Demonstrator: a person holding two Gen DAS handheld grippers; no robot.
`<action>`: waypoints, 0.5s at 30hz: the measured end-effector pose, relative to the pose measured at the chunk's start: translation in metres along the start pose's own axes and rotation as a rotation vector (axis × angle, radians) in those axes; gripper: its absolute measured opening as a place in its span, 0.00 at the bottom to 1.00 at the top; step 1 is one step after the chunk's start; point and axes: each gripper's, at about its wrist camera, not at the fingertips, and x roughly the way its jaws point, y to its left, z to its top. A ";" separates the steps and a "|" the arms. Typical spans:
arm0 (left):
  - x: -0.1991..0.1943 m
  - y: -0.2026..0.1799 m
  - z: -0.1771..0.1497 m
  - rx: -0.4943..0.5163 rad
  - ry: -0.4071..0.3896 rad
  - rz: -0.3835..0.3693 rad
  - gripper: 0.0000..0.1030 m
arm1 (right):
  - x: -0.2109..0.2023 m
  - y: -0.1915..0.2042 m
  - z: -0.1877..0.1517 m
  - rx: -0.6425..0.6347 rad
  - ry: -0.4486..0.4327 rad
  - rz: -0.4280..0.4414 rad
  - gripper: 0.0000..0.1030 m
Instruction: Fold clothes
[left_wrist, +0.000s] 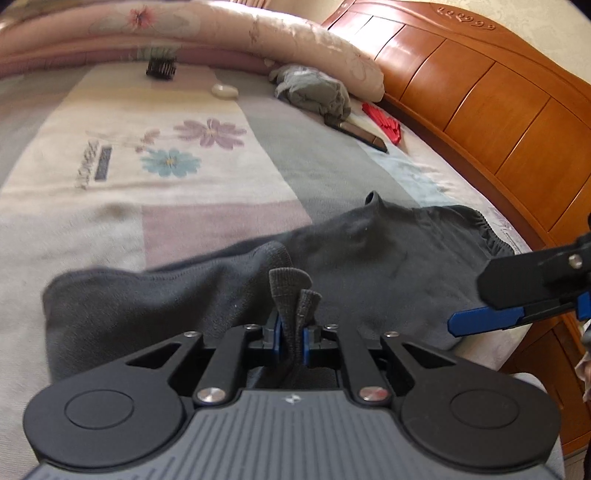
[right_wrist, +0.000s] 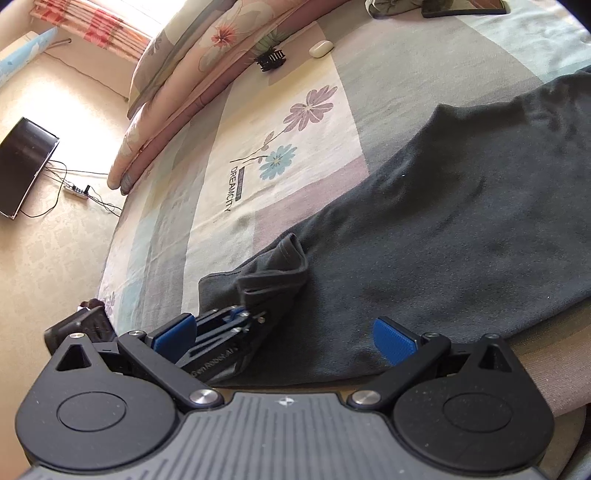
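Bedspread (left_wrist: 207, 229) bears dark garment (left_wrist: 369, 251), pinched in left hand-held gripper (left_wrist: 291, 334); right hand-held gripper (right_wrist: 284, 338) gapes.

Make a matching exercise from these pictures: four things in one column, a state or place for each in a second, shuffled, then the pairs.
1. left gripper
2. right gripper
3. dark garment
4. hair claw

A. beside the rolled quilt
B. jaws wide apart, nothing between them
C. spread across the bed
D. jaws pinching a fold of cloth

Pairs: 1-D, 2-B, 3-C, 4-A
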 end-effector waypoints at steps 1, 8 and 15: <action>0.000 0.000 -0.001 -0.010 -0.001 -0.026 0.14 | 0.000 0.000 0.000 0.000 0.000 -0.003 1.00; -0.039 0.013 0.013 0.034 -0.088 -0.058 0.24 | -0.006 -0.001 0.004 0.013 -0.026 -0.007 1.00; -0.052 0.058 0.009 -0.025 -0.102 0.092 0.24 | 0.002 0.007 0.000 -0.026 -0.001 -0.003 1.00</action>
